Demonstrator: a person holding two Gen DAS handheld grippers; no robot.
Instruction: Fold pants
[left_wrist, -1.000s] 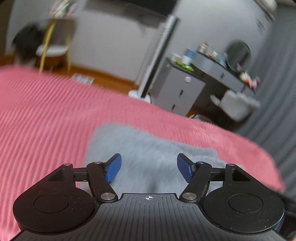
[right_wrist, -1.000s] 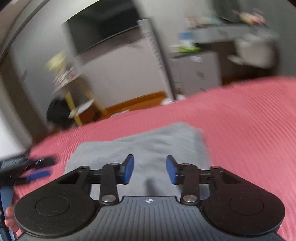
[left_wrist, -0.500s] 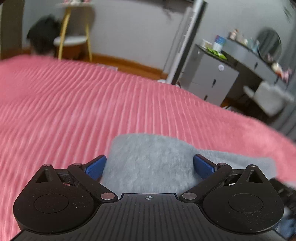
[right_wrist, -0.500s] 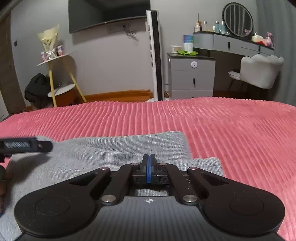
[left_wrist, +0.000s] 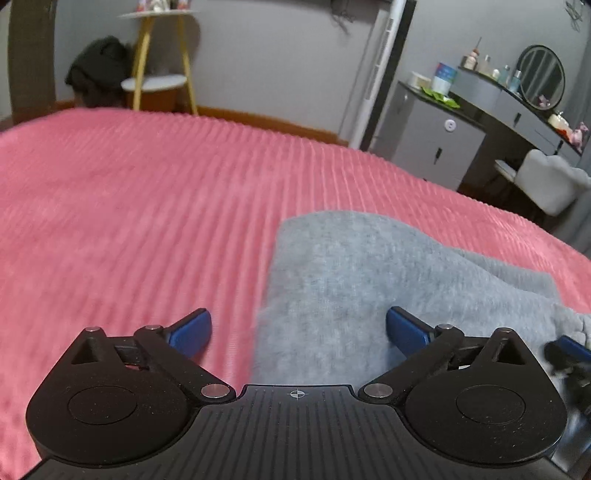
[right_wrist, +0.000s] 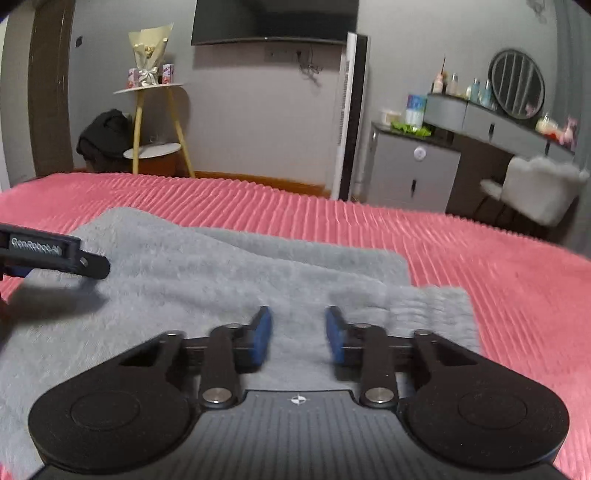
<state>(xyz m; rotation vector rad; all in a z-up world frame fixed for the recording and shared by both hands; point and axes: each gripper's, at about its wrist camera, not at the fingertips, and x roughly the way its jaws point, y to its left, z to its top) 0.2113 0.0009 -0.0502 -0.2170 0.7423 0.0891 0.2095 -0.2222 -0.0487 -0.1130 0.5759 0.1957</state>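
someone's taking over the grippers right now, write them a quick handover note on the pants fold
Left gripper: jaws opening, spread wide, nothing gripped; the left edge of the grey pants lies between the fingers.
Right gripper: jaws opening, nothing pinched; it hangs over the pants near their ribbed end.
Pants: lying on the pink bedspread, already doubled over in layers.
Done: at least one fold is in, both grips let go.
Left: probably one more fold or a tidy-up of the edges; check that the layers line up.

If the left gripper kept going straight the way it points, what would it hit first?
Most likely the grey pants lying on the pink bedspread. The left gripper, jaws opening with nothing pinched, straddles their left edge, so its left finger might land on bedspread instead.
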